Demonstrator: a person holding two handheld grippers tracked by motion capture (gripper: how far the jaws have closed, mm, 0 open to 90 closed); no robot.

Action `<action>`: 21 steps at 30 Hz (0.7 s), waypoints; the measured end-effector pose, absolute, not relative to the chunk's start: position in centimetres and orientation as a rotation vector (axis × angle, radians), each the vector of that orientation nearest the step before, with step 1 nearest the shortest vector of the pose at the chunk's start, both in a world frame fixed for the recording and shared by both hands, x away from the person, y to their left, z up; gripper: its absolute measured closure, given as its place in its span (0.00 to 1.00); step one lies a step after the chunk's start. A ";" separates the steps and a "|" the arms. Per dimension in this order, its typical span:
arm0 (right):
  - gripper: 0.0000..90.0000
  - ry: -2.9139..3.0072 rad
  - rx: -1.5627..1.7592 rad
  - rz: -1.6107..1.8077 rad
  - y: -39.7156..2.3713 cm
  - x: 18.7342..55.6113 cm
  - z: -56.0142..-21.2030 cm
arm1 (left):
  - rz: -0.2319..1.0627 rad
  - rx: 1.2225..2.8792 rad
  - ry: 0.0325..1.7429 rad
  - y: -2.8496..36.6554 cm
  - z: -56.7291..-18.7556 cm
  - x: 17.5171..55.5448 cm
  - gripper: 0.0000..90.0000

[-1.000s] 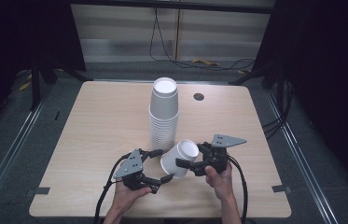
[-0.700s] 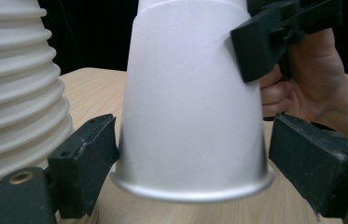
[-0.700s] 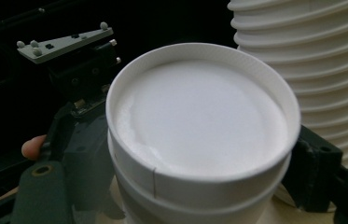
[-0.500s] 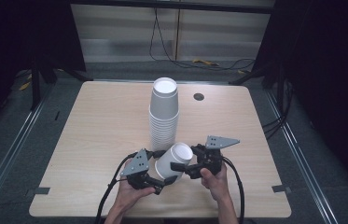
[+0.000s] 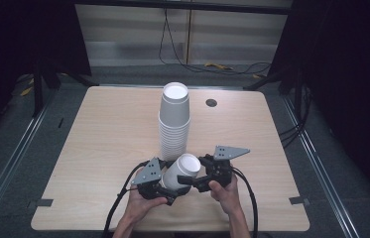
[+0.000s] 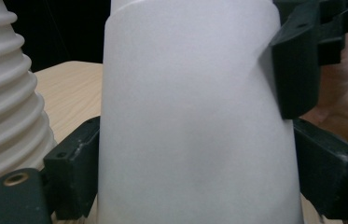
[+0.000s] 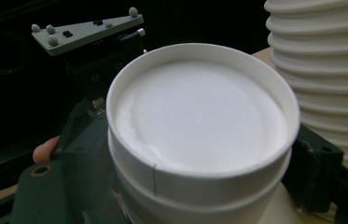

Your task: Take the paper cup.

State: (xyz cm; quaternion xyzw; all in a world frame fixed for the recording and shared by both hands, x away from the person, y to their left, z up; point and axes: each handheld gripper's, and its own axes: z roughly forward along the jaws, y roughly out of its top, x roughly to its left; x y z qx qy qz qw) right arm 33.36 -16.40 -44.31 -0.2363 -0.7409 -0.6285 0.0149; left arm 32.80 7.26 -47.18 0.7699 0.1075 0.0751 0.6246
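Cup (image 5: pixel 181 170) held between both grippers, just above the table (image 5: pixel 98 144) and right in front of the tall cup stack (image 5: pixel 174 124). Starting on the left: the left gripper (image 5: pixel 165 190) has its jaws spread wide around the cup's broad lower wall, and the left gripper view shows them pressing on both sides. Moving across, the cup lies tilted, its long axis running from the left gripper up toward the right gripper (image 5: pixel 192 181), closed bottom pointing at the right one. The right gripper view shows two nested rims there, so this looks like two cups stuck together. The right gripper's jaws close on the narrow base end. Risk from here, to my eye: pull apart too hard and the thin wall buckles, or a jaw slips off the taper and the cup drops. A swing sideways could also clip the stack just beside the grippers and topple it.
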 end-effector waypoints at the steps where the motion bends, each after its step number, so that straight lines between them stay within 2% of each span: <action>1: 0.24 -2.312 -0.740 -1.946 -16.4 33.4 -44.3 | 0.168 1.770 0.246 7.3 -47.2 32.8 0.16; 8: 0.22 -2.313 -0.724 -1.945 -16.2 33.5 -44.6 | 0.185 1.787 0.246 7.4 -47.1 32.7 0.18; 15: 0.15 -2.302 -0.728 -1.955 -16.0 33.4 -44.7 | 0.188 1.817 0.239 7.4 -47.1 32.7 0.18; 21: 0.15 -2.295 -0.759 -1.964 -16.3 33.5 -44.9 | 0.191 1.826 0.251 8.2 -47.0 33.0 0.18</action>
